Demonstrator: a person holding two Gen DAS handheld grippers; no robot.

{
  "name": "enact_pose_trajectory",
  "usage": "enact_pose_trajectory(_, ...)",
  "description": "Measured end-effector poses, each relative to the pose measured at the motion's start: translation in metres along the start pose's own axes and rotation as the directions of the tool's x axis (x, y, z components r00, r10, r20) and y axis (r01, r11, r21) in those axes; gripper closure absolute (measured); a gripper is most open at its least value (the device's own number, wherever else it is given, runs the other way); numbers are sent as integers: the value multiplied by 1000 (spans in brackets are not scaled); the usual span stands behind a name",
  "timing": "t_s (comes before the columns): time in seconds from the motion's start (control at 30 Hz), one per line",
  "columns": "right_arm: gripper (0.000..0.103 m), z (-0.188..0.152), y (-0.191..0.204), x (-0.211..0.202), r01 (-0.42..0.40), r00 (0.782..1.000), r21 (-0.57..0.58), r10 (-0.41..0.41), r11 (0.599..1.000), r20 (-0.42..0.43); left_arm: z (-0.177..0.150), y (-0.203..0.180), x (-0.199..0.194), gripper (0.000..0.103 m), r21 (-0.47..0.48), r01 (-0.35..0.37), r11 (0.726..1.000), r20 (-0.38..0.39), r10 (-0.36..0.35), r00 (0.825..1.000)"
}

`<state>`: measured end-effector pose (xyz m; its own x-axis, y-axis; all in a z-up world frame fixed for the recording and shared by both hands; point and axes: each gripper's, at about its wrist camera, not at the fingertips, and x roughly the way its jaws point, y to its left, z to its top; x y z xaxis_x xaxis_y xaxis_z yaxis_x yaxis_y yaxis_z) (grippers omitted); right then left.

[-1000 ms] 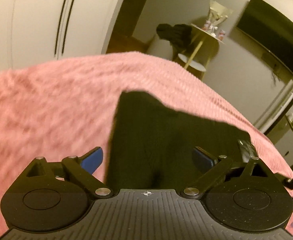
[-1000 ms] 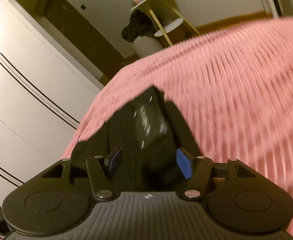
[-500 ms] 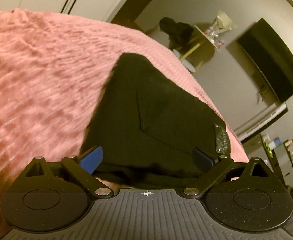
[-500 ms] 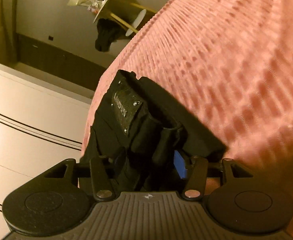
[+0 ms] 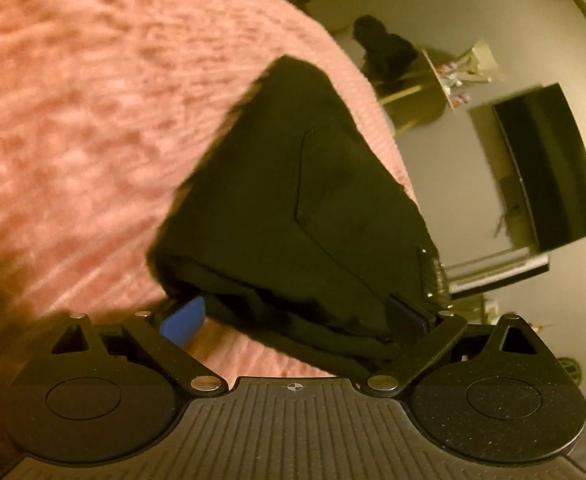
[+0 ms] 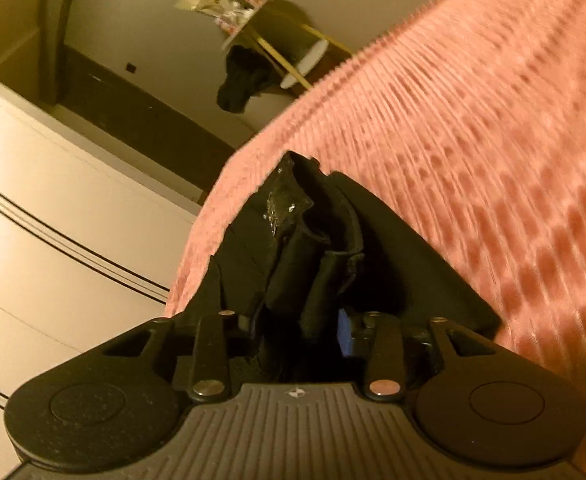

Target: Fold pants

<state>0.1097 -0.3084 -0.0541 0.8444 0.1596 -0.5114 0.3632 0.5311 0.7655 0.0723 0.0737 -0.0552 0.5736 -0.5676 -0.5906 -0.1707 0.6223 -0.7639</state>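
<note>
Left wrist view first: the black pants [image 5: 293, 208] sit as a folded bundle on the pink bedspread [image 5: 93, 120], close to its right edge. Our left tongs [image 5: 297, 316] are spread wide around the near end of the bundle, the blue pad [image 5: 185, 318] on the left clear of the cloth, so nothing's pinched there yet. If we want a clean fold, we'd slide in further so all the stacked layers sit between the pads before squeezing, not just the top flap.

Right wrist view: the right tongs [image 6: 301, 332] are closing, with the bunched waistband end of the pants [image 6: 317, 248] between the fingers. Can't say for sure the pads are biting yet; the cloth hides most of them. We'd want both sides gripping at matching depth, then lift together and keep the edge taut so the shiny patch [image 6: 285, 204] end doesn't slump. The bedspread edge is near, so we'd fold toward the middle.
</note>
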Motion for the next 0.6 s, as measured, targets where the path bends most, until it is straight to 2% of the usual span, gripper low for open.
enact_pose_trajectory(0.07,63,0,-9,6,-8,999,65,10,998,-41,0,-1,6,4,16,-25,1000,-2,25,1000)
enact_pose_trajectory(0.13,70,-1,-14,6,-19,999,107,23,994,-45,2,0,9,6,14,-41,999,4,41,999)
enact_pose_trajectory(0.2,74,-3,4,-1,9,1000,-10,-9,1000,-19,3,1,7,13,4,-45,999,23,45,999)
enact_pose_trajectory(0.27,76,-7,27,-11,25,999,-125,-22,992,25,3,-2,2,22,41,-54,998,55,52,997)
enact_pose_trajectory(0.33,76,-8,37,-22,11,998,-137,-4,990,56,3,-7,-4,29,93,-73,993,94,64,993)
enact_pose_trajectory(0.4,76,-12,39,-27,41,996,-185,-26,982,83,3,-11,-6,32,118,-77,990,95,65,993)
enact_pose_trajectory(0.43,76,-14,33,-25,82,995,-192,-68,978,79,2,-13,-6,32,135,-86,987,93,73,993)
enact_pose_trajectory(0.5,73,-14,8,0,184,982,-175,-187,967,-3,0,-17,-4,32,167,-117,979,75,106,992)
enact_pose_trajectory(0.53,72,-13,-1,2,155,987,-165,-159,974,-13,-1,-20,-5,32,183,-135,974,71,124,990)
enact_pose_trajectory(0.6,62,-6,5,-9,147,988,-155,-153,977,-27,-4,-28,-12,25,235,-160,959,83,145,986)
